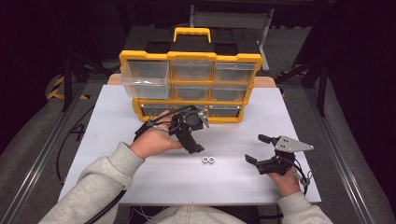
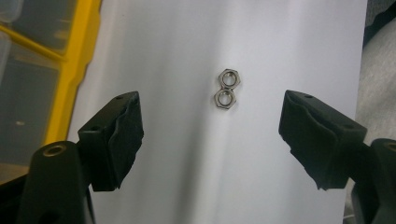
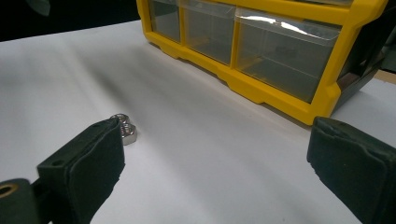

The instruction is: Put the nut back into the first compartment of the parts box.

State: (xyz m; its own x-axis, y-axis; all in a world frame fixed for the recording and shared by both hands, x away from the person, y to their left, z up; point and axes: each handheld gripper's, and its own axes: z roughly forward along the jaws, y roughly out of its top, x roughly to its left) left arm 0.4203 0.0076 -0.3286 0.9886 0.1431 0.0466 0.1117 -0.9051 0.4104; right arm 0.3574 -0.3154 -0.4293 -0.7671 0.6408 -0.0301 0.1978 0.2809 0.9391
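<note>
Black pads of the left gripper [image 2: 212, 140] are standing apart at the bottom of the left gripper view, nothing between them, with the pair of steel nuts [image 2: 226, 88] lying on the white table [image 2: 280, 46] just ahead, toward twelve o'clock and a shade right of the midline. Touching flat to flat, the two nuts are forming a short row whose long axis is running roughly twelve to six in that view, so the jaws are sitting square across it. In the high view the nuts [image 1: 208, 160] are lying at about four o'clock from the left gripper [image 1: 189, 140], close by, while the right gripper [image 1: 256, 149], jaws also spread and empty, is resting farther off at their three o'clock. I judge the left hand to be nearer. Behind, the yellow drawer cabinet [image 1: 190, 55] is standing at twelve o'clock.
</note>
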